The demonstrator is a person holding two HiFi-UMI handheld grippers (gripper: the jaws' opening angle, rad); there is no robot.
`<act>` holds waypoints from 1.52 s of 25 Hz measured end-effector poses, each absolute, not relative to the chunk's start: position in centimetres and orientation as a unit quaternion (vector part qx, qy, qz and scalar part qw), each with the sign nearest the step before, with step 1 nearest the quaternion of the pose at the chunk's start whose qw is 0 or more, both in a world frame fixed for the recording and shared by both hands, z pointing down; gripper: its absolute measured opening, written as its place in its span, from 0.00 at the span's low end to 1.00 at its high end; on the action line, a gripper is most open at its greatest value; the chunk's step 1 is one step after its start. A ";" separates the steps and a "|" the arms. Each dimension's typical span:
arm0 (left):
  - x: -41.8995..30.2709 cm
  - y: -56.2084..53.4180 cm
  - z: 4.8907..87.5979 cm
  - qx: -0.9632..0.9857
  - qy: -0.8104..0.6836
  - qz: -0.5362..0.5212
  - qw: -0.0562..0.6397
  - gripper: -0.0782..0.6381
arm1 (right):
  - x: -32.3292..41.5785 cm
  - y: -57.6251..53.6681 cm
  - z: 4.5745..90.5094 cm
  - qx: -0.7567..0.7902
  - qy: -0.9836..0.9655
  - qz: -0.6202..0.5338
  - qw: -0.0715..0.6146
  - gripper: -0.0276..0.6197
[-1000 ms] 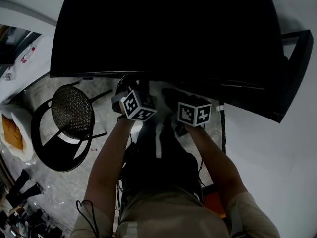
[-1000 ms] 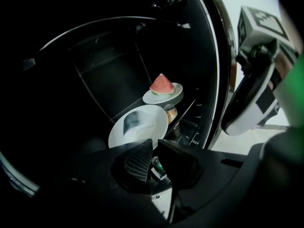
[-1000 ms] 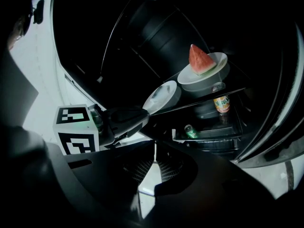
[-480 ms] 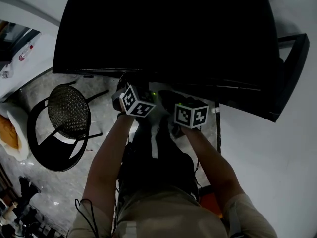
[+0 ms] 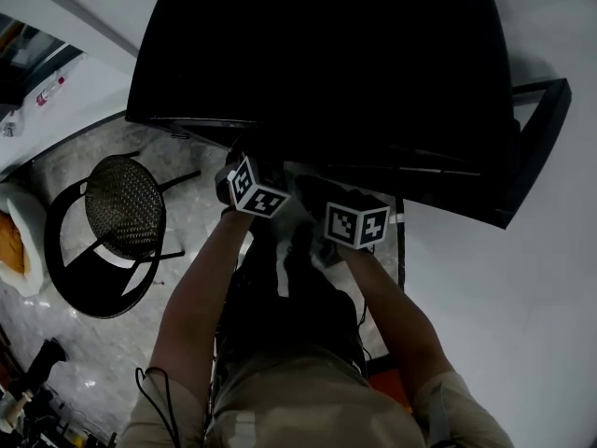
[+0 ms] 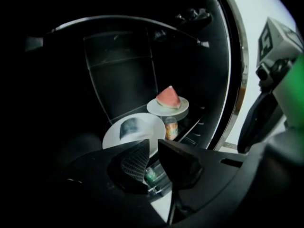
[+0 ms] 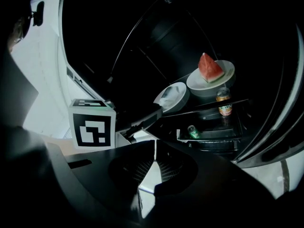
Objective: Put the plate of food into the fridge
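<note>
left gripper [image 6: 152, 146]: fingers narrow, pinched on near rim of plate of food [image 6: 151, 125]; an edge grip, probably so it slides in flat; plate is inside the fridge [image 6: 118, 80], just beside watermelon plate [image 6: 183, 109]; can't tell if it's on the shelf; right gripper [image 7: 155, 151]: fingers closed, empty, held back, likely for clearance

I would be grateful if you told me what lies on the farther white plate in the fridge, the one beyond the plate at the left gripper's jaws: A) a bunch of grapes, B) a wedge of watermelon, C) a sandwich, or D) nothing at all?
B: a red, triangular wedge of watermelon stands on that plate, and both gripper views show it.
</note>
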State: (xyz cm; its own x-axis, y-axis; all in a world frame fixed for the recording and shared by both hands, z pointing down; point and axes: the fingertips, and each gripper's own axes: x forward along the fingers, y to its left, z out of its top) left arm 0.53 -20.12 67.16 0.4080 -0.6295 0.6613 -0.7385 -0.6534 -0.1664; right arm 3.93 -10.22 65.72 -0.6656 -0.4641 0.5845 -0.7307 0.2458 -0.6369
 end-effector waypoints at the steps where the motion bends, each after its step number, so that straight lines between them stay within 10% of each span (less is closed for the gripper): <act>1: 0.6 -20.2 66.8 0.838 -0.409 0.355 0.073 0.17 | 3.9 -10.2 65.6 0.384 -0.777 0.478 0.140 0.08; 38: -6.4 -13.4 62.6 0.854 -0.376 0.354 0.066 0.12 | -3.3 -10.3 60.9 0.340 -0.822 0.406 0.209 0.08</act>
